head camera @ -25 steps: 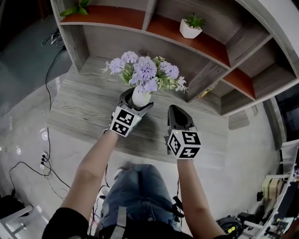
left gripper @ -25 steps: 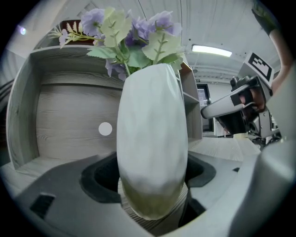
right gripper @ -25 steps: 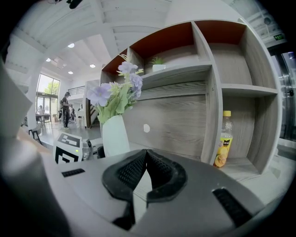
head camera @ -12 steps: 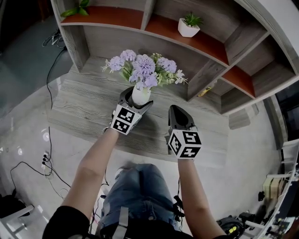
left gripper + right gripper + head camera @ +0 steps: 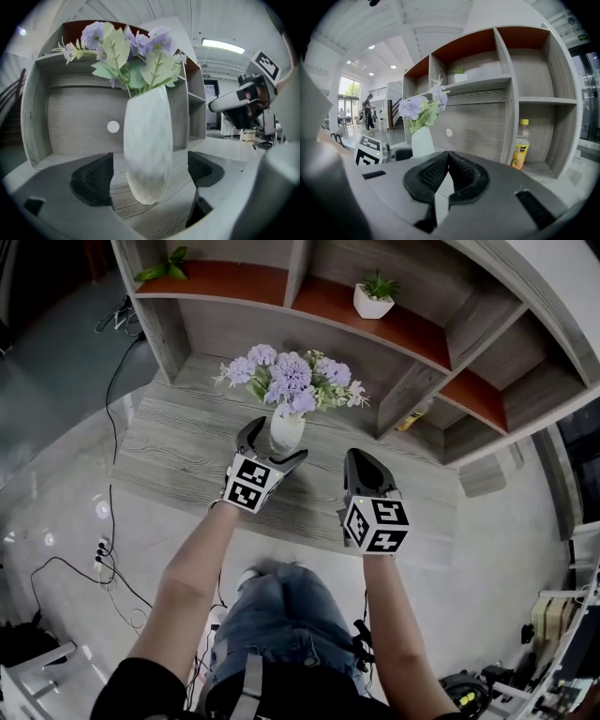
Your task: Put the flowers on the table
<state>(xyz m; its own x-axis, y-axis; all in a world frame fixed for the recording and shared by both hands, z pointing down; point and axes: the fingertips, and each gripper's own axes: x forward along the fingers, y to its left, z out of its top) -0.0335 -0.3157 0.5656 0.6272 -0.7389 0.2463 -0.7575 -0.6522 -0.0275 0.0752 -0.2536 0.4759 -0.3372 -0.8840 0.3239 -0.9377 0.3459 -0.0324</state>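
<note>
Opening round one flower vase, left hand-held gripper of two.

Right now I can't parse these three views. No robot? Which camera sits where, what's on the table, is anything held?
No robot: a person holds a two-jaw tool in each hand, and the marker cubes belong to the tools. The head view comes from a camera on the person's head, looking down over both arms. The other two views come from cameras riding on each tool, looking along its jaws. On the wooden table stands a white vase of purple flowers, in front of a shelf unit holding a small potted plant and a bottle. The left tool has the vase between its jaws, but they are opening and the pads stand clear, so nothing is held. The right tool is shut and empty, apart from the vase.
</note>
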